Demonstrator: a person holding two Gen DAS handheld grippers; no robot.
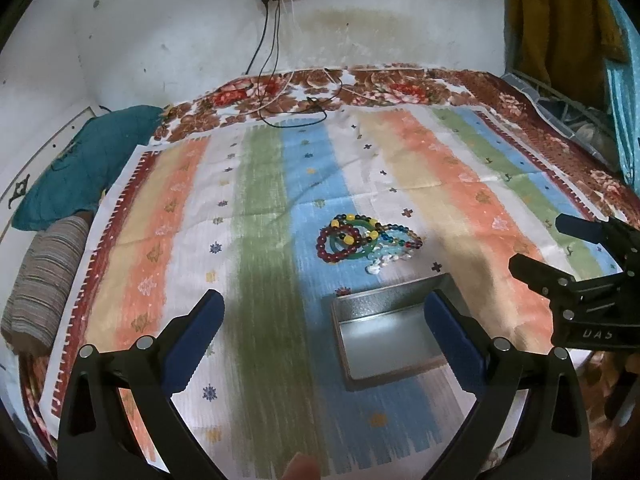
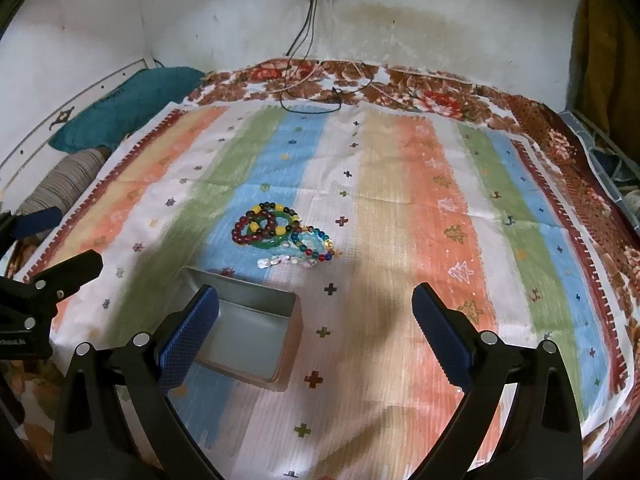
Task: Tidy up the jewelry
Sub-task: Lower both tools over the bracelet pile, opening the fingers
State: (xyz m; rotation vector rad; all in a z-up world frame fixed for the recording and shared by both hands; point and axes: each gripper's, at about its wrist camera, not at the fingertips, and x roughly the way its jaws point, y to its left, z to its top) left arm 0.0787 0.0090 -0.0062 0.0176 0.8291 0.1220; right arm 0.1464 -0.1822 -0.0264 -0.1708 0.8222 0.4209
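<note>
A pile of bead bracelets (image 1: 362,238) lies on the striped cloth: a dark red one, a green bangle, a yellow-and-dark one, a multicolour one and a pale shell one. It also shows in the right wrist view (image 2: 280,232). An open, empty metal tin (image 1: 388,340) sits just in front of the pile, also in the right wrist view (image 2: 248,336). My left gripper (image 1: 324,340) is open and empty, held above the cloth beside the tin. My right gripper (image 2: 316,332) is open and empty, right of the tin; it also shows in the left wrist view (image 1: 560,248).
The striped cloth (image 1: 260,240) covers a bed with a floral blanket (image 1: 360,88) at the far edge. Charger cables (image 1: 304,100) hang from a wall socket onto the bed. A teal pillow (image 1: 80,160) and a striped bolster (image 1: 44,280) lie at the left.
</note>
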